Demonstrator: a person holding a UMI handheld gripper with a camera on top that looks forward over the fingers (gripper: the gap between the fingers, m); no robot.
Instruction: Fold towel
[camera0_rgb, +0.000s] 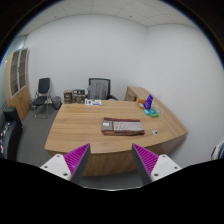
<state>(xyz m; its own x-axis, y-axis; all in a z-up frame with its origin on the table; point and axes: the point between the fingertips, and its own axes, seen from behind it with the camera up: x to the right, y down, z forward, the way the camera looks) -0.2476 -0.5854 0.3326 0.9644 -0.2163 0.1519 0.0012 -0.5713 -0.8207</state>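
One wooden desk (85, 125), one folded towel (122, 126) lying on it at 12 o'clock from the gripper (111, 160), well beyond the fingers. Two chairs at the back: one at 10 o'clock (42, 94), one at 12 o'clock (99, 88). Gripper held high over the desk's near edge, level, fingers spread apart, nothing between the two magenta pads (77, 157)

Tongs (110, 160): held level, pointing forward | fingers: stood well apart, open gap between them | pads (74, 158): magenta, ridged, facing inward, both bare | grip: nothing held or touched | hand: not visible
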